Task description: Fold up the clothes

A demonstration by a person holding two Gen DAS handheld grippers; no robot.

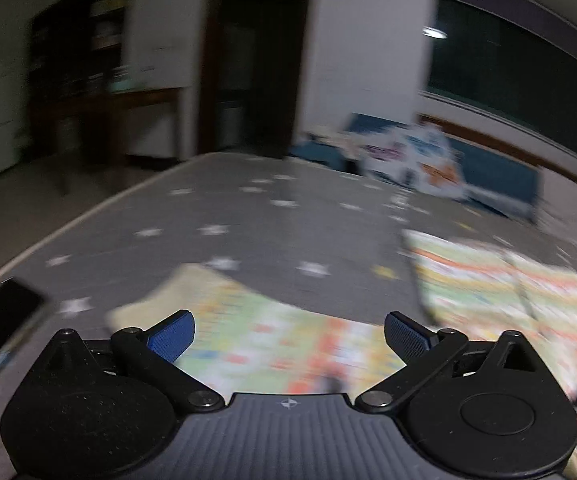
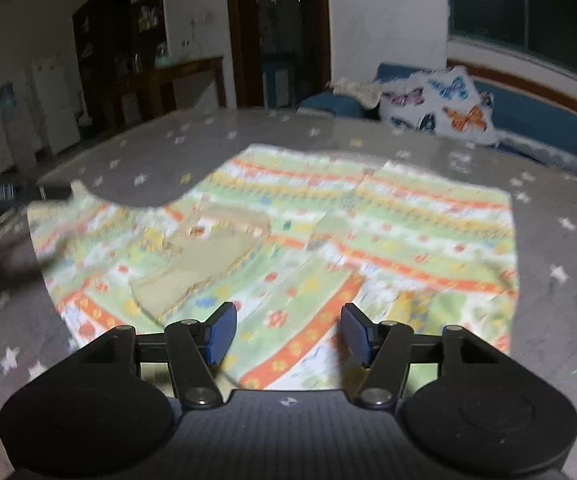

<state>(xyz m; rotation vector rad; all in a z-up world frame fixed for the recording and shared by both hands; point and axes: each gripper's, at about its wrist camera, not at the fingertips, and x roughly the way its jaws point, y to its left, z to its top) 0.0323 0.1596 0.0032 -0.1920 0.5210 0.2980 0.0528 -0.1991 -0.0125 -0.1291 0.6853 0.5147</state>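
Both my left gripper (image 1: 289,335) and right gripper (image 2: 284,333) hang spread and empty above the flower-striped cotton garment (image 2: 428,216), ready to pinch edges.

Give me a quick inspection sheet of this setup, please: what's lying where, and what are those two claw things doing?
Surface: grey star-print sheet, covering a bed-like surface.
Job's things: striped floral garment spread flat, collar showing, one sleeve out to the side.
Clutter: dark flat object at the sheet's edge, blurred.
Grippers: left gripper open, above the sleeve; right gripper open, above the garment's near edge. Neither holds anything.
Cables: nothing seen.
Surroundings: butterfly pillow on blue sofa, dark window, wooden shelves; dim room.
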